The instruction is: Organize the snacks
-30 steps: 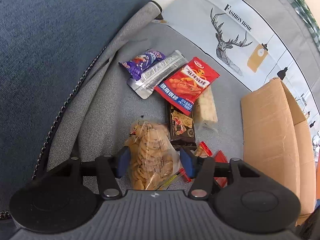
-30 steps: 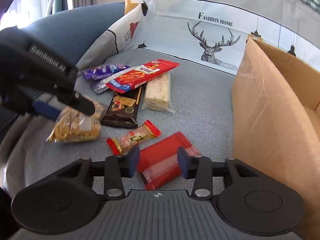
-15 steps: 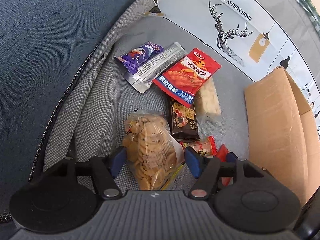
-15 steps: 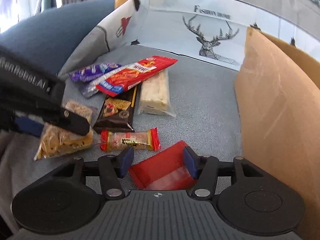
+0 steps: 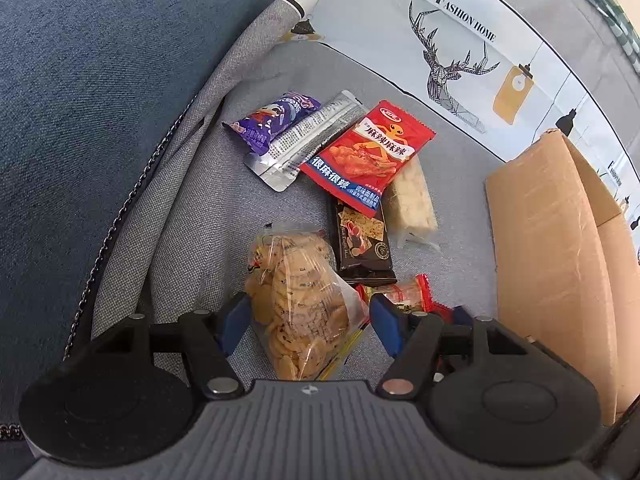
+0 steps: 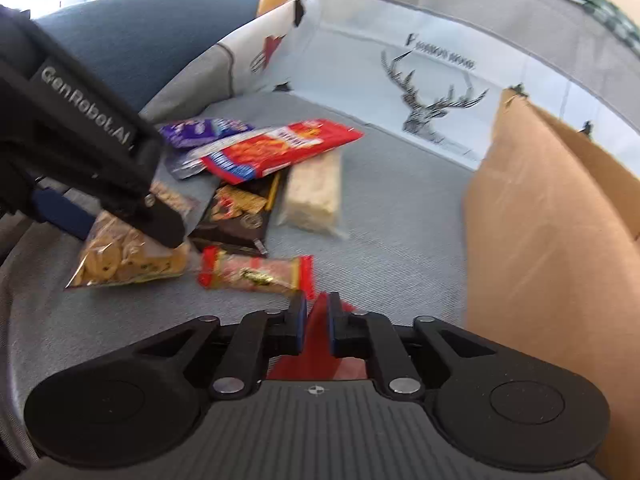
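A clear bag of round biscuits (image 5: 296, 292) lies on the grey sofa seat between the pads of my left gripper (image 5: 310, 312), which stands open around it. In the right wrist view the same bag (image 6: 120, 260) sits under the left gripper's black fingers (image 6: 160, 220). My right gripper (image 6: 317, 320) is closing its jaws, and a flat red packet (image 6: 316, 346) is pinched upright between the pads. A red-ended candy bar (image 6: 256, 274) lies just beyond those fingertips. An open cardboard box (image 6: 540, 240) stands at the right.
Further back lie a red spicy-snack pack (image 5: 368, 152), a dark cracker pack (image 5: 362, 240), a pale rice bar (image 5: 412, 200), a silver sachet (image 5: 308, 140) and a purple pack (image 5: 276, 120). A deer-print cushion (image 5: 440, 60) backs the seat and a blue armrest (image 5: 80, 80) rises on the left.
My left gripper's jaws have spread wider around the biscuit bag. My right gripper's jaws have come together on the red packet, which now stands folded between them.
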The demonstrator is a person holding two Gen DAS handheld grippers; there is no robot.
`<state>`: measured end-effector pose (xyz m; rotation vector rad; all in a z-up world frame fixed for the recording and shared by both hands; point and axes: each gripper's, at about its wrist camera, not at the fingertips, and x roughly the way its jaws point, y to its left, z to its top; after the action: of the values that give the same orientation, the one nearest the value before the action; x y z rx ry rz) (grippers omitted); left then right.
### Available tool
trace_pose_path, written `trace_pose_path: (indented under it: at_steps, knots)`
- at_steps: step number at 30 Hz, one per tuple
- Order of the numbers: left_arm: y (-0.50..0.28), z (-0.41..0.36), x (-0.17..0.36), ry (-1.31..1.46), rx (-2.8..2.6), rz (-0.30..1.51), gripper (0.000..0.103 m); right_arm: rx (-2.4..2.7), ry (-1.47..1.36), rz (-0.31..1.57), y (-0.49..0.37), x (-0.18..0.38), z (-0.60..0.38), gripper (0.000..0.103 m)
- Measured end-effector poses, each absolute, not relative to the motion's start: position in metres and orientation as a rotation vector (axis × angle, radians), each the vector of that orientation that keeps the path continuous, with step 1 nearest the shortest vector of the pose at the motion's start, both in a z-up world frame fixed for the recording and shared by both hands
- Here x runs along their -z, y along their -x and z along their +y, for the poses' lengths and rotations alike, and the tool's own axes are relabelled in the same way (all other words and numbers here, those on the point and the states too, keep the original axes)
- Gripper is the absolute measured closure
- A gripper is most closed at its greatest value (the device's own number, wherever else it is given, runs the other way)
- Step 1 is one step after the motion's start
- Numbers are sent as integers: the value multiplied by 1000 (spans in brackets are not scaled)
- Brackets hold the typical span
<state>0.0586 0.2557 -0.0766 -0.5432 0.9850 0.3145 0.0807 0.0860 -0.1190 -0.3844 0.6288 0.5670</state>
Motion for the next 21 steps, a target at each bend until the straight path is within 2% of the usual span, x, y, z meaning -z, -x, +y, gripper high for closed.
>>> trace_pose_path:
  at_steps: [1, 2, 6, 9, 11, 12, 13, 17, 21]
  knots:
    - [-58, 256, 76, 543, -314, 984, 32, -555, 387, 625, -81, 119, 86, 59]
    - [-58, 256, 76, 543, -315, 983, 32, -545, 388, 627, -82, 119, 85, 43]
    - [-57, 258, 76, 549, -317, 985, 32, -521, 360, 668, -90, 124, 83, 39]
    - [-58, 259, 76, 553, -319, 986, 32, -527, 337, 682, -93, 125, 82, 45]
    - [-58, 259, 76, 552, -319, 988, 32, -570, 310, 693, -92, 124, 81, 72]
    - [-58, 258, 76, 550, -319, 989, 32, -594, 312, 690, -91, 124, 82, 80]
    - [-59, 258, 77, 545, -320, 989, 31, -609, 324, 682, -88, 124, 83, 93]
    - [-59, 256, 76, 537, -319, 986, 31, -659, 323, 680, -85, 123, 86, 102]
    - [-59, 258, 76, 552, -319, 981, 31, -717, 287, 689, -82, 119, 84, 103]
